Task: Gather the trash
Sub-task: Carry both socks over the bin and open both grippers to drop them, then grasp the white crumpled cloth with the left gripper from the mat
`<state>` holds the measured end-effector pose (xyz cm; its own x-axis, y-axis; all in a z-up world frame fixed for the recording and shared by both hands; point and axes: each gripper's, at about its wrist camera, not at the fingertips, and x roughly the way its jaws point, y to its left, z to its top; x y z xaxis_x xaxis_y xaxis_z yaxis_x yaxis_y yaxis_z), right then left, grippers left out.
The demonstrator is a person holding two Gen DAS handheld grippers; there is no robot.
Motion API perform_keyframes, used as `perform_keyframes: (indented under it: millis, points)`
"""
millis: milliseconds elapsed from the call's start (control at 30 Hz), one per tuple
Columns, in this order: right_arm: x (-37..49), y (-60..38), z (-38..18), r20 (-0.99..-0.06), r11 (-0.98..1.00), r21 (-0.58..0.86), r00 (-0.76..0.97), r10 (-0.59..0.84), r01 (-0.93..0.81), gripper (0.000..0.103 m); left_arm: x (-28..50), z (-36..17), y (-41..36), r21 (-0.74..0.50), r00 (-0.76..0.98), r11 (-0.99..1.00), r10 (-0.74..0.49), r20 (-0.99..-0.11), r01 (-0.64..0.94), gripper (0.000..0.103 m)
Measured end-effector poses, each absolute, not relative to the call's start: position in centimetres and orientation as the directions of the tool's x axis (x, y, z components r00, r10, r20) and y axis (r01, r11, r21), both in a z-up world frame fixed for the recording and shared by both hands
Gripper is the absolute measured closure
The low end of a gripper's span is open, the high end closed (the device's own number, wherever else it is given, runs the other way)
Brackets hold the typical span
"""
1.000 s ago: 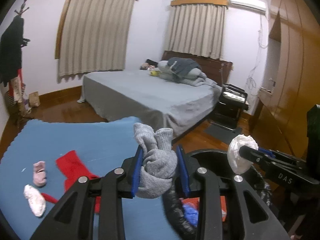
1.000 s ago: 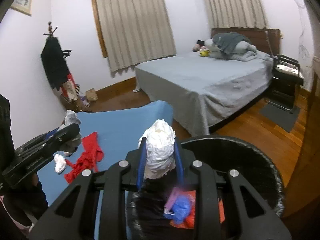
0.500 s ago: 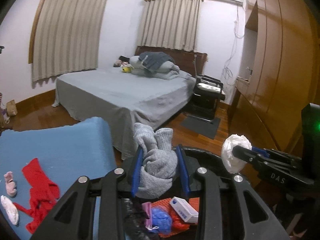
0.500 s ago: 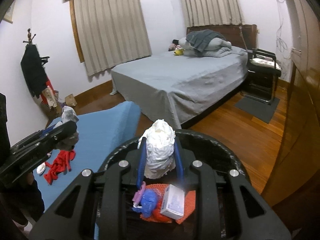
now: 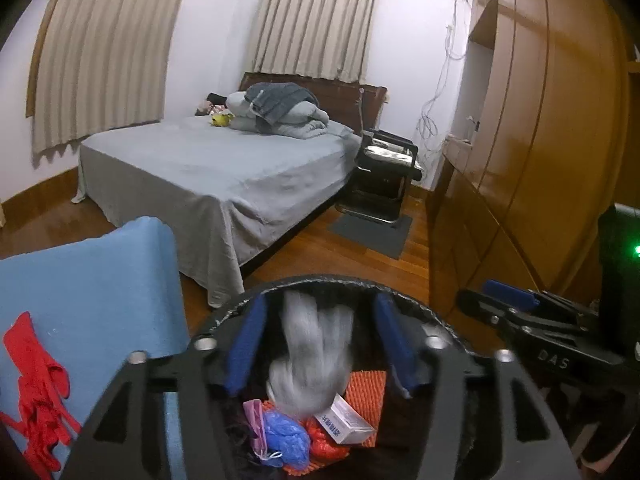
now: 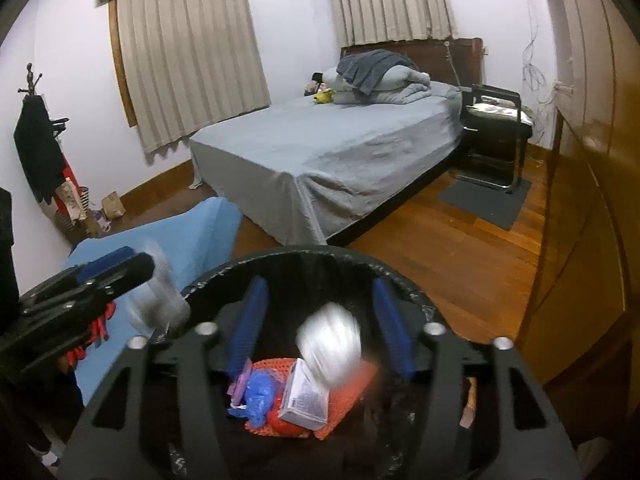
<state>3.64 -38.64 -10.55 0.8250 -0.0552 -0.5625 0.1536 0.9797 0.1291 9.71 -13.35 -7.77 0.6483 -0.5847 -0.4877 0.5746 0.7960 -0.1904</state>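
Both grippers hang over a black-lined trash bin (image 5: 320, 282) (image 6: 304, 256). My left gripper (image 5: 318, 340) is opening its jaws, and a grey sock (image 5: 312, 360), blurred, drops free between the blue pads toward the rubbish. My right gripper (image 6: 318, 332) is opening too; a crumpled white wad (image 6: 330, 346), blurred, falls clear of its pads. Inside the bin lie an orange net (image 6: 344, 400), a blue bag (image 5: 288, 436) and a small white box (image 5: 346, 424). A red garment (image 5: 34, 376) lies on the blue-covered surface (image 5: 92, 300) to the left.
A grey-sheeted bed (image 5: 224, 164) fills the middle of the room, with a black side stand (image 5: 386, 172) and dark mat (image 5: 370, 232) beside it. Wooden wardrobes (image 5: 540, 140) line the right wall. A coat stand (image 6: 38, 144) is at the far left.
Both grippers went from shut to open above the bin. The grey sock and the white wad left the pads and are falling. Both views swung right, off the blue surface.
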Motion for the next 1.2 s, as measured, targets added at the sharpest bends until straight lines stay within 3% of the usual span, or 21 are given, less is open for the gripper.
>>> perform_keyframes:
  millis: [33, 100, 133, 267, 400, 1200]
  points:
    - [3.5, -38.7, -10.5, -0.558, 0.979, 0.125, 0.827, -0.067, 0.163, 0.02, 9.7, -7.6, -12.9, -0.194, 0.655, 0.8, -0.581, -0.482, 0.568, 0.037]
    - [3.2, -38.7, -10.4, -0.548, 0.976, 0.128, 0.833, -0.077, 0.175, 0.008, 9.7, -7.3, -12.3, -0.198, 0.667, 0.809, -0.573, -0.477, 0.554, 0.031]
    - [3.2, -38.8, -10.3, -0.547, 0.976, 0.134, 0.834, -0.073, 0.173, 0.007, 9.7, -7.1, -11.8, -0.197, 0.677, 0.815, -0.566, -0.471, 0.545, 0.027]
    - [3.6, -38.2, -9.9, -0.541, 0.976, 0.151, 0.839, -0.051, 0.156, 0.006, 9.8, -6.1, -9.4, -0.181, 0.739, 0.861, -0.501, -0.45, 0.474, 0.016]
    - [4.0, -36.4, -9.5, -0.528, 0.981, 0.159, 0.849, -0.01, 0.11, 0.005, 9.2, -5.4, -6.1, -0.151, 0.798, 0.905, -0.423, -0.429, 0.399, 0.012]
    - [11.5, -15.6, -11.1, -0.546, 0.951, 0.134, 0.779, 0.307, -0.28, 0.006, 6.7, -9.9, 14.9, -0.042, 0.858, 0.993, 0.077, -0.508, -0.114, 0.012]
